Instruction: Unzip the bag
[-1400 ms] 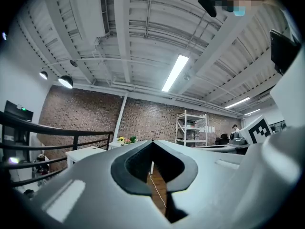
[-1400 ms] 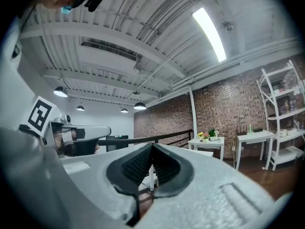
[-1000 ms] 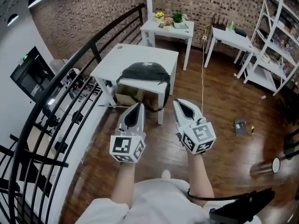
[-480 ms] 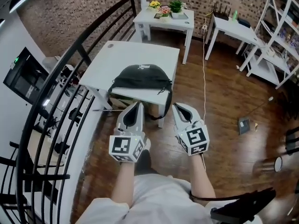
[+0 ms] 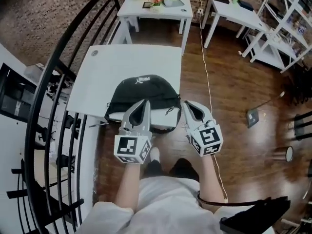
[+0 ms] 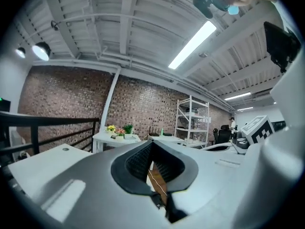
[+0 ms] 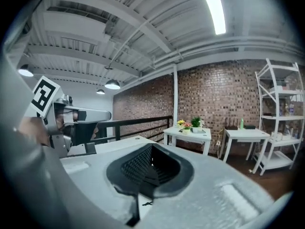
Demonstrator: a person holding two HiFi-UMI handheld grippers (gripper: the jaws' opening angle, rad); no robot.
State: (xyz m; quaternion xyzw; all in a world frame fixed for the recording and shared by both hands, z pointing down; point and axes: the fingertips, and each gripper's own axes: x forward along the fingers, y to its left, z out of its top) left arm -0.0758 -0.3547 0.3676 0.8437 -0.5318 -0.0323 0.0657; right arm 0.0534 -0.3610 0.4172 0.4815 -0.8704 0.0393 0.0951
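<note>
Approach stage — bag not yet engaged.
Jaws together and empty on left gripper (image 5: 144, 103) and right gripper (image 5: 188, 105), poised for the reach; black domed fabric bag (image 5: 142, 87) lies just ahead of both on white rectangular table (image 5: 127, 61).

Head view looks steeply down from overhead; both gripper views face level, sharing the white flower-topped table (image 5: 170, 10).
</note>
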